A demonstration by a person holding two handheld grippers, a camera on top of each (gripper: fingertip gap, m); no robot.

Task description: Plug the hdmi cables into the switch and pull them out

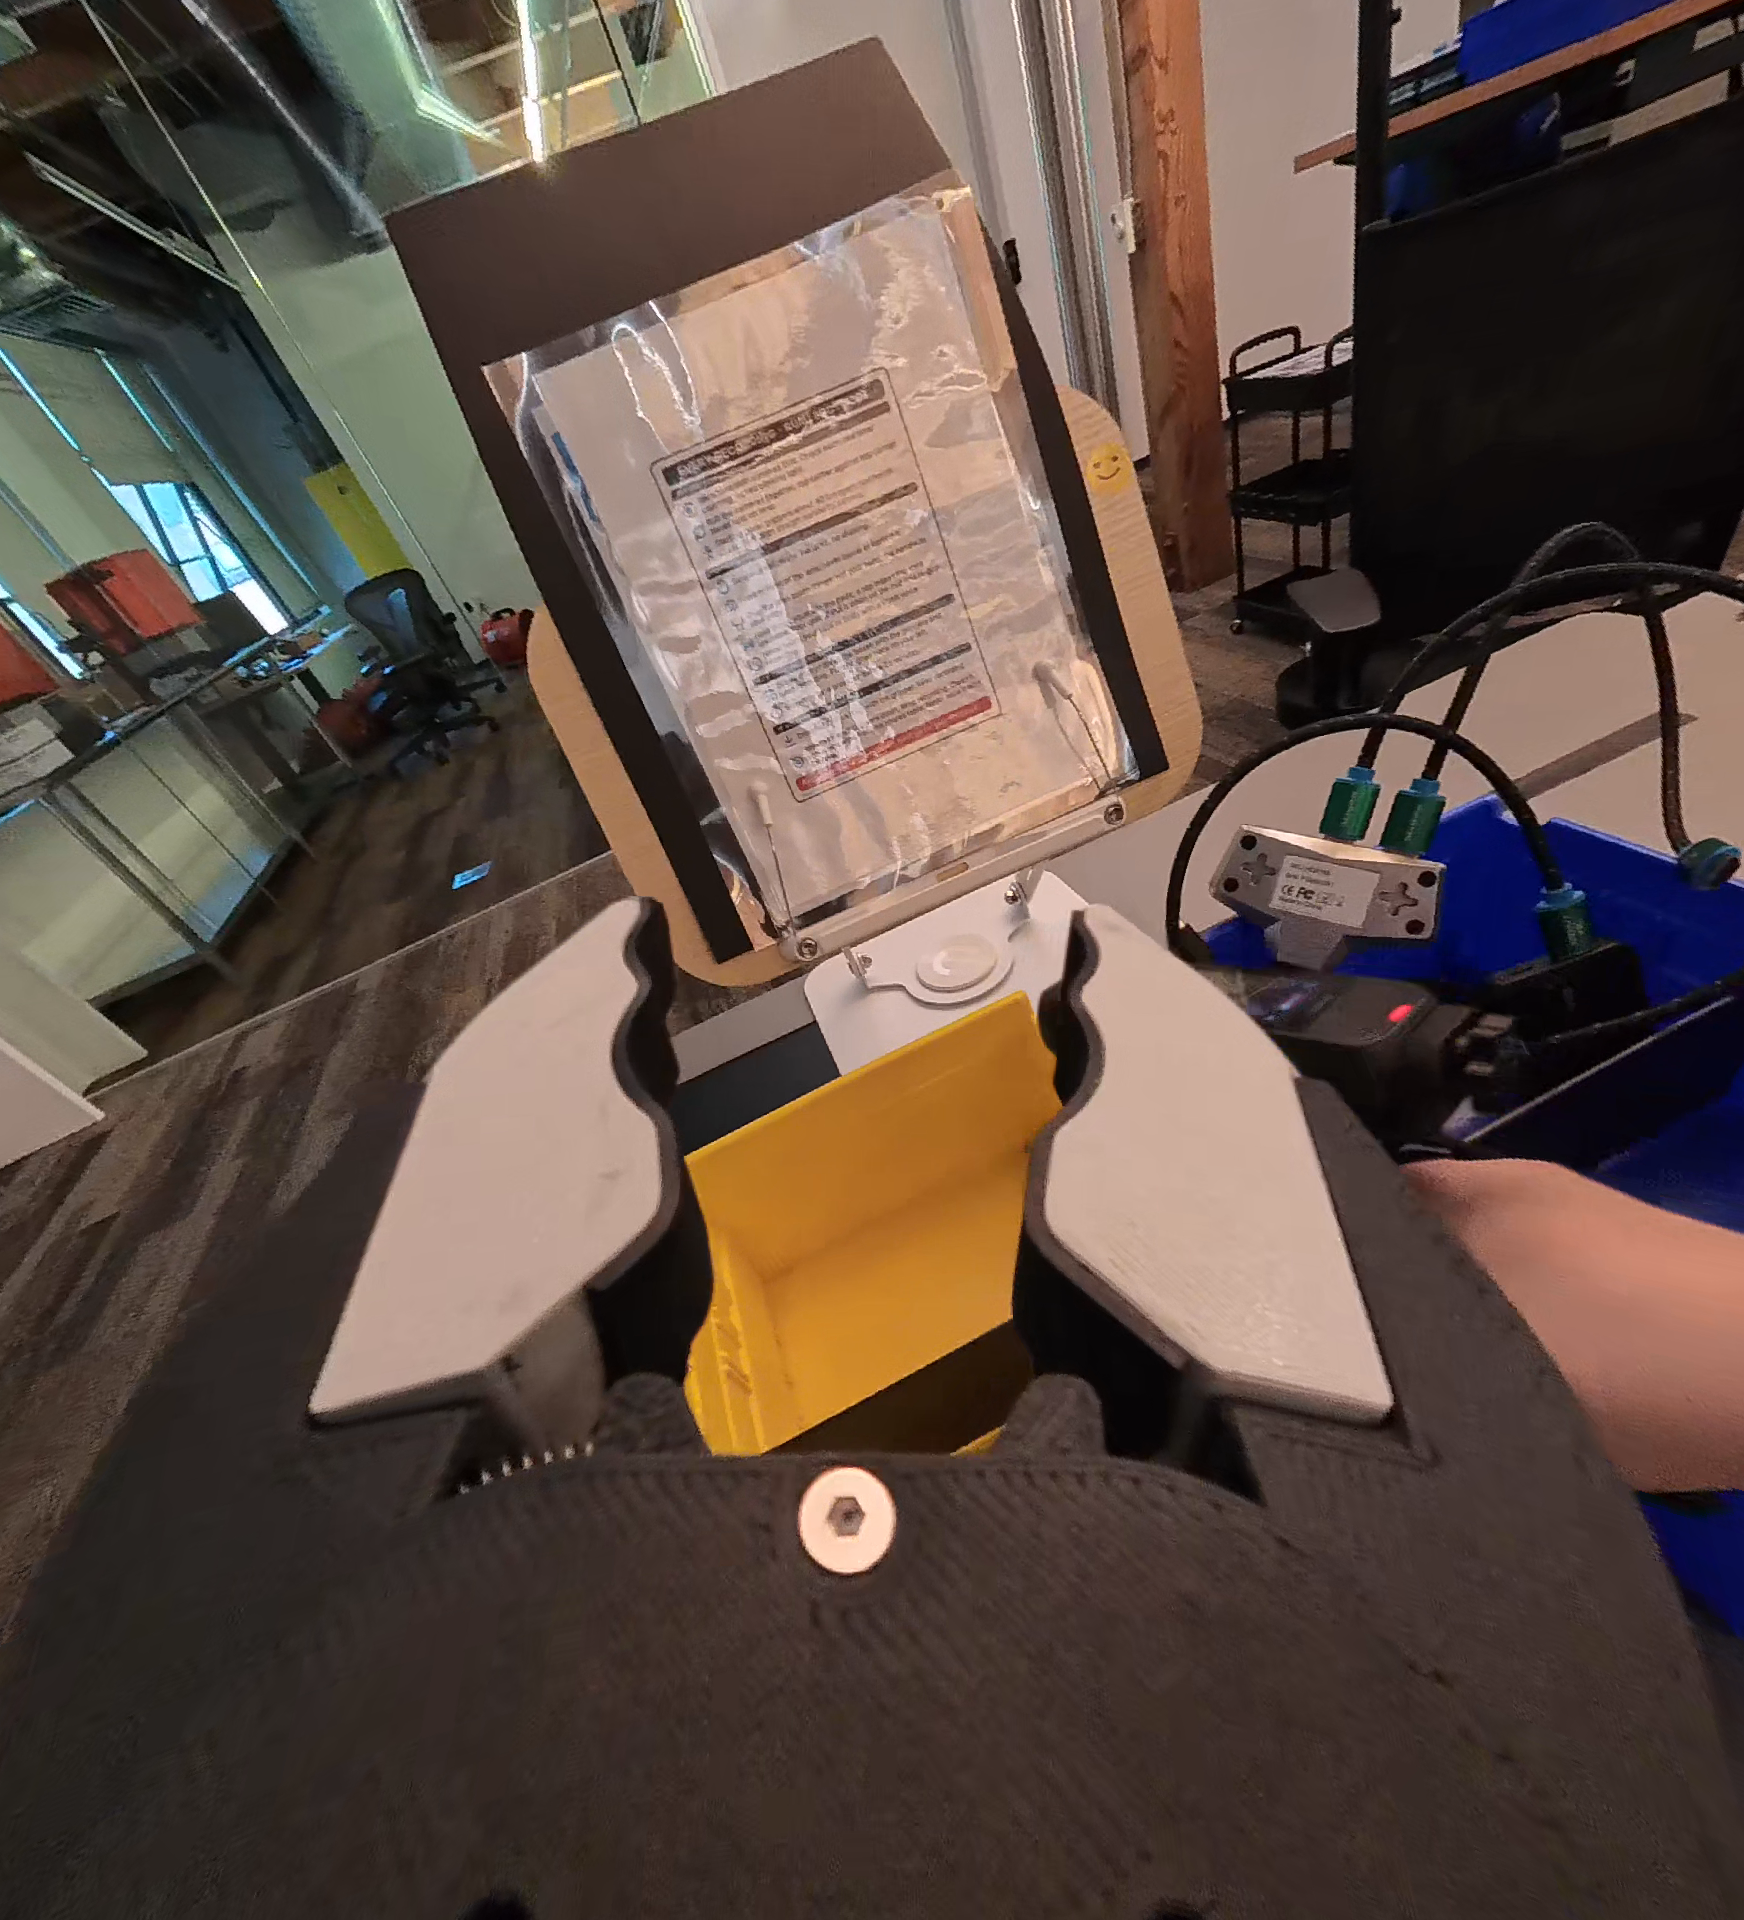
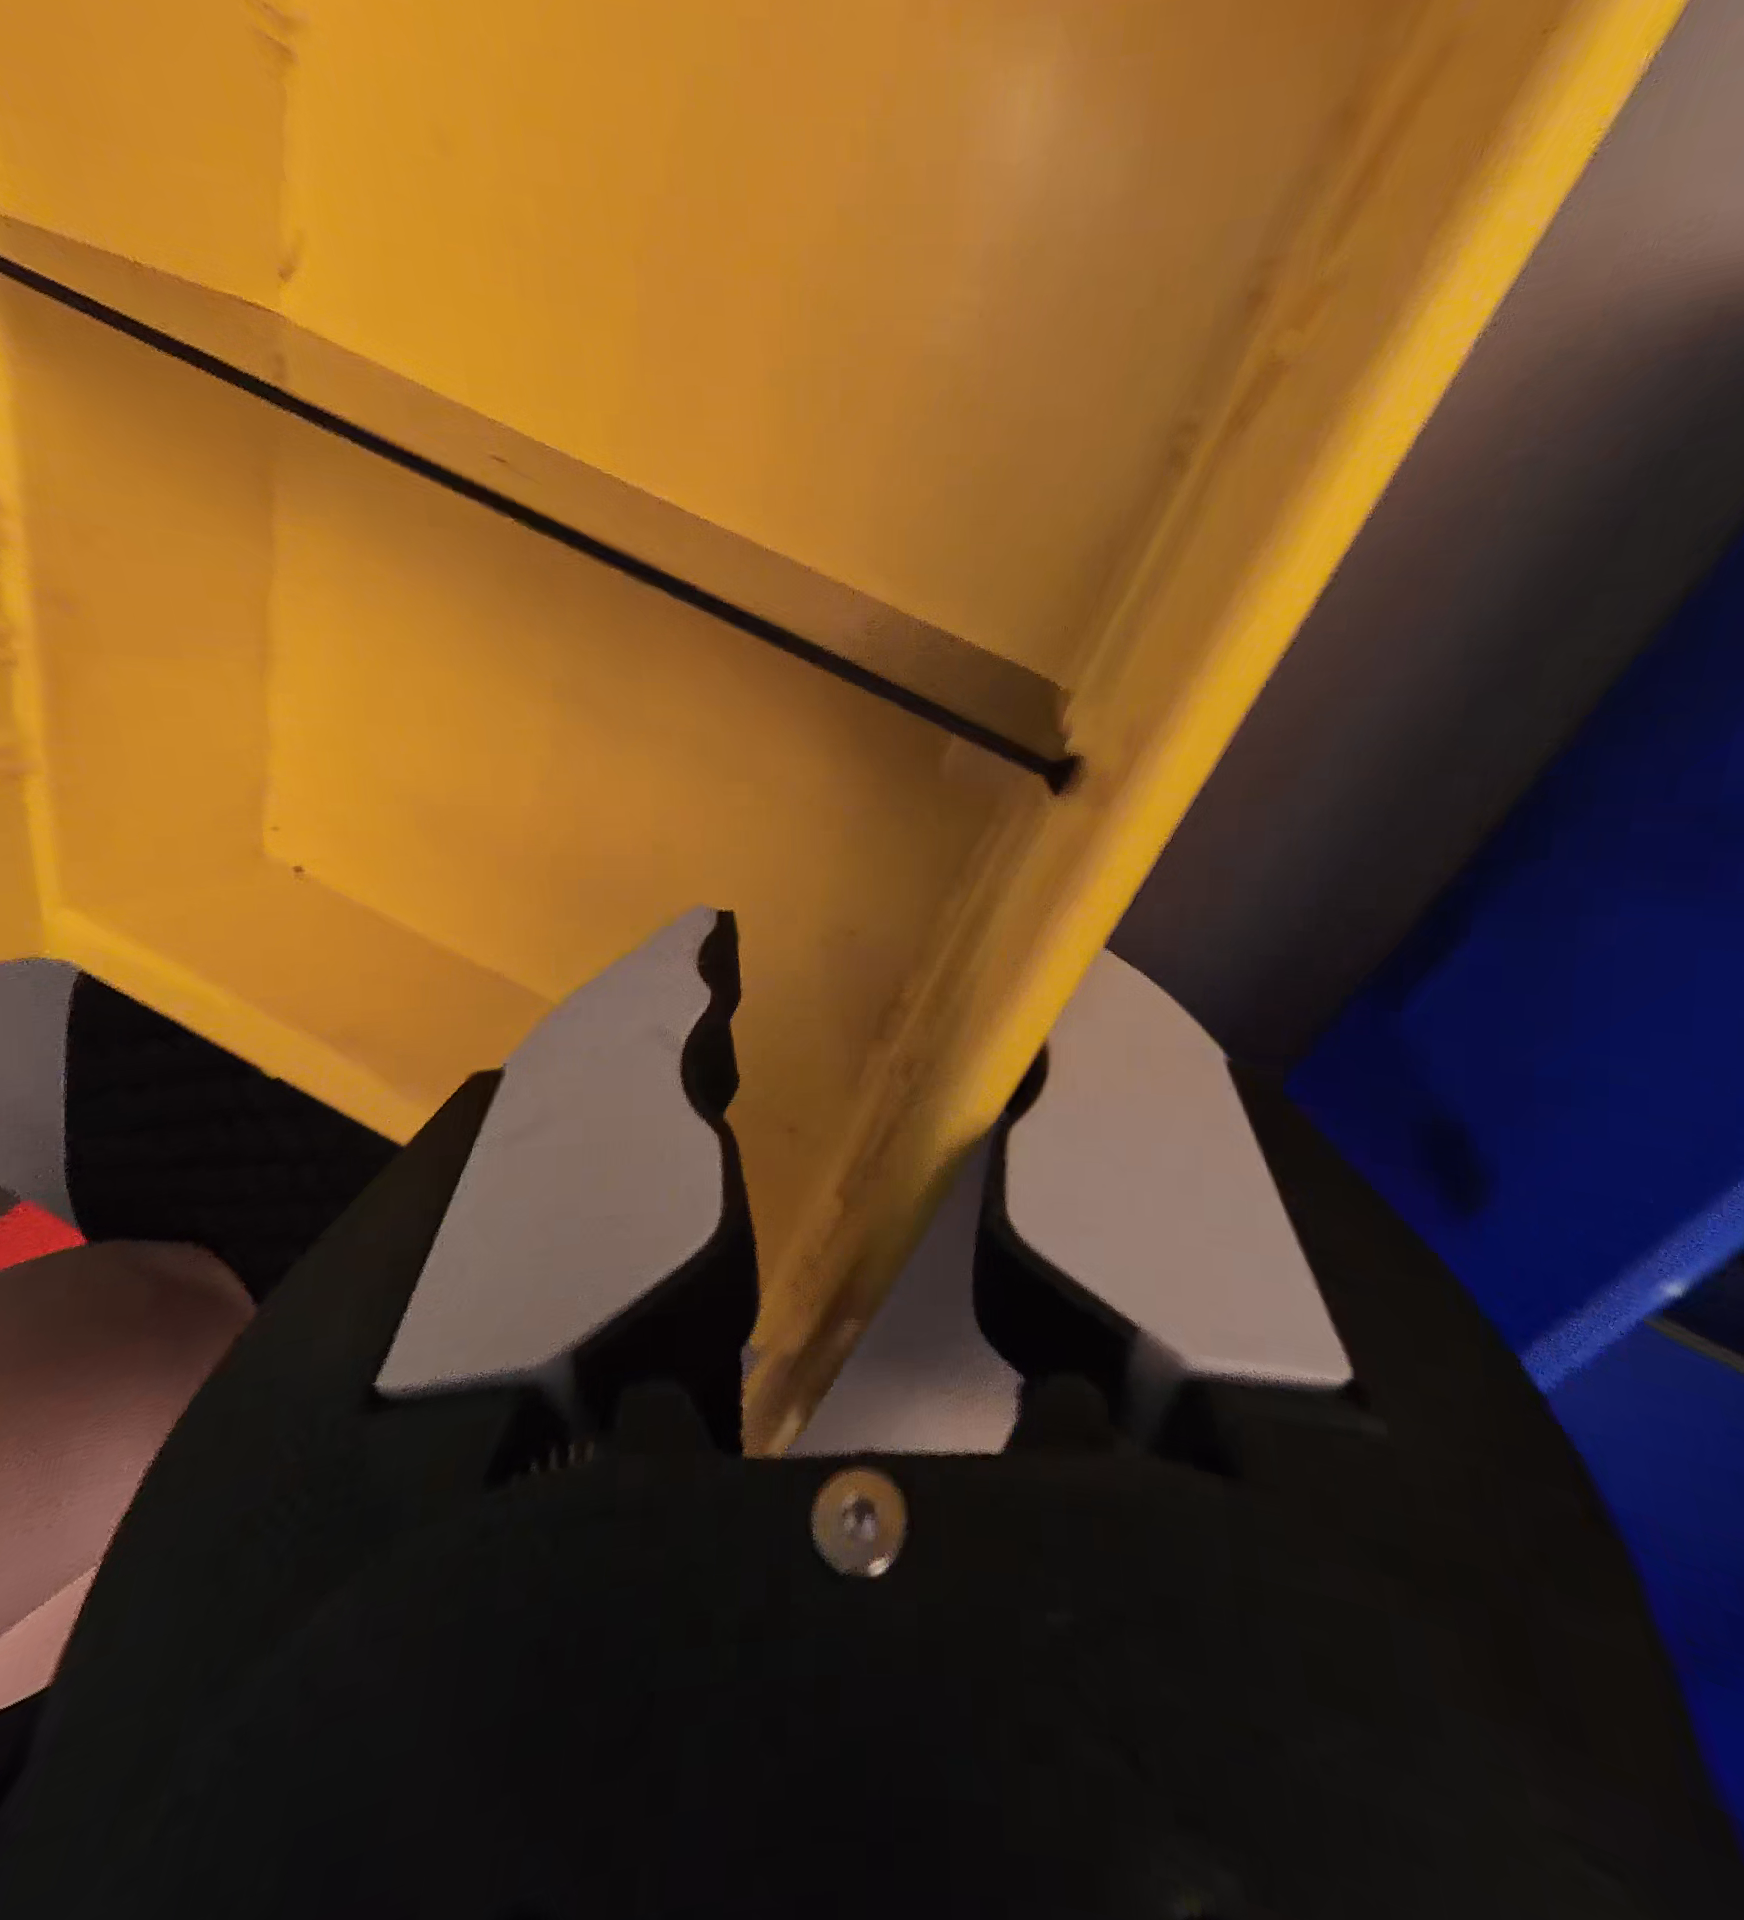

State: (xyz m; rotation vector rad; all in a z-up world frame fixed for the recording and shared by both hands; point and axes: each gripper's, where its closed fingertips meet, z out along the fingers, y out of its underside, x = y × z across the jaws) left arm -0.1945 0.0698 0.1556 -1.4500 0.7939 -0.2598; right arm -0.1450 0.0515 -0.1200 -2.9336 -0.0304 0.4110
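Hovering above a yellow holder (image 1: 847, 1195), the left gripper (image 1: 863, 997) has its jaws spread wide with nothing between them, its fingers pointing toward a leaning stand with a plastic-sleeved sheet (image 1: 806, 582) at the far side. The relation that matters lies to its right: the switch (image 1: 1325, 883), a small silver box, sits right and a little farther out than the left jaws, above the rim of a blue bin (image 1: 1678, 925). Its long axis runs roughly left to right, with its labelled face toward the camera. Two HDMI cables with teal plugs (image 1: 1382, 810) stand seated side by side in its top edge, braided black cords arching up and away to the right, a third teal plug (image 1: 1564, 920) sits lower right near a dark device, and another loose teal end (image 1: 1709, 862) hangs farther right. A hand (image 1: 1595, 1320) reaches in from the right below the switch. In the right wrist view, the right gripper (image 2: 909, 997) straddles the edge of a yellow wall (image 2: 1107, 883), jaws partly spread, the wall passing between them; whether they pinch it I cannot tell. The blue bin (image 2: 1626, 987) shows at right. The switch is not visible in that view, so I judge the left gripper the better placed of the two.
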